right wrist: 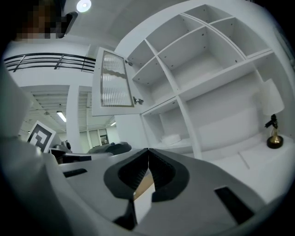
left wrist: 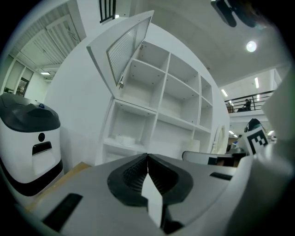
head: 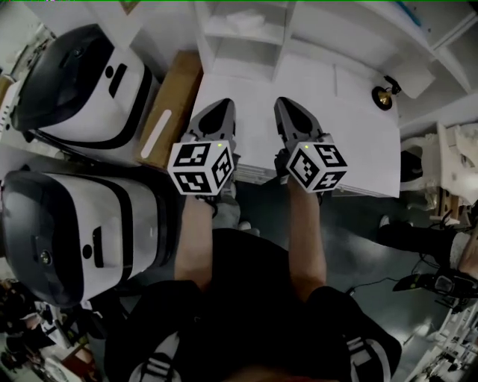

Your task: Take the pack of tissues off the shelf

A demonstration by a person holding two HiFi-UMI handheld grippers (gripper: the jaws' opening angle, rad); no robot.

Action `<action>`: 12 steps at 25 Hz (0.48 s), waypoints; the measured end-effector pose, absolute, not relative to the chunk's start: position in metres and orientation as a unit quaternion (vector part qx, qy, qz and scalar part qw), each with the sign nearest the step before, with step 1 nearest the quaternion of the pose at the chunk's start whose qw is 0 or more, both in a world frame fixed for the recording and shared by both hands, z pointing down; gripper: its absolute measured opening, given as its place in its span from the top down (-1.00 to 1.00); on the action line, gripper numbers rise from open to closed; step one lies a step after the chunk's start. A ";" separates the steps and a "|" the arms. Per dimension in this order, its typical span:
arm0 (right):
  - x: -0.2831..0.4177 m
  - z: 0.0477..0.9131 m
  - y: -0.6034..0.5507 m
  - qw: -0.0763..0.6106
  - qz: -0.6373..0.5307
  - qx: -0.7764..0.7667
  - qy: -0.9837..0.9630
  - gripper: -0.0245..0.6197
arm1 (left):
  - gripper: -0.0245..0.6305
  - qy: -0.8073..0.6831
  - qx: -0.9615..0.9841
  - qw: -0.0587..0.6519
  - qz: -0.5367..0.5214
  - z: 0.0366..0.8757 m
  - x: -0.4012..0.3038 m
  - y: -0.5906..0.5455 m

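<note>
The pack of tissues is a pale white bundle lying in a lower compartment of the white shelf unit. It also shows in the left gripper view as the tissues and in the right gripper view as the tissues. My left gripper and right gripper hover side by side over the white counter, both pointing at the shelf and well short of the pack. The left gripper has its jaws meeting at the tips, with nothing held. So does the right gripper.
Two large white-and-black machines stand to the left, with a cardboard box beside the counter. A small brass ornament sits at the counter's right. A ribbed glass door hangs open on an upper compartment.
</note>
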State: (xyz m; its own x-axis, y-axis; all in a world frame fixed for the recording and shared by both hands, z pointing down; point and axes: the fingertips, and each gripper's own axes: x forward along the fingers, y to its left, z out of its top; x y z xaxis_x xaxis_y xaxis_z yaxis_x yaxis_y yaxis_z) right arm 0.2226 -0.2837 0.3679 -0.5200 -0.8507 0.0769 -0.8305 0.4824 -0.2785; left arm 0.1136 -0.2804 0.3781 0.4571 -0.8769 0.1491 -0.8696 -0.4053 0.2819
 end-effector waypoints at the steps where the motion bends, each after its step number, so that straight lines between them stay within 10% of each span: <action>1: 0.226 0.368 -0.289 0.035 -0.141 -0.491 0.859 0.86 | 0.89 -0.521 0.838 0.162 -0.007 0.380 0.115 -0.287; 12: 0.247 0.360 -0.372 0.052 -0.131 -0.535 0.833 0.86 | 0.89 -0.504 0.852 0.145 0.007 0.375 0.114 -0.368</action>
State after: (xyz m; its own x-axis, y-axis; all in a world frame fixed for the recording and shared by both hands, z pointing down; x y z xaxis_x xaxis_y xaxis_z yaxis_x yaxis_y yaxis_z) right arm 0.2465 -0.3715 0.3601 -0.4232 -0.9044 0.0539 -0.8773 0.3942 -0.2737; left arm 0.1143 -0.3681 0.3750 0.4925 -0.8559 0.1577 -0.8600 -0.4508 0.2392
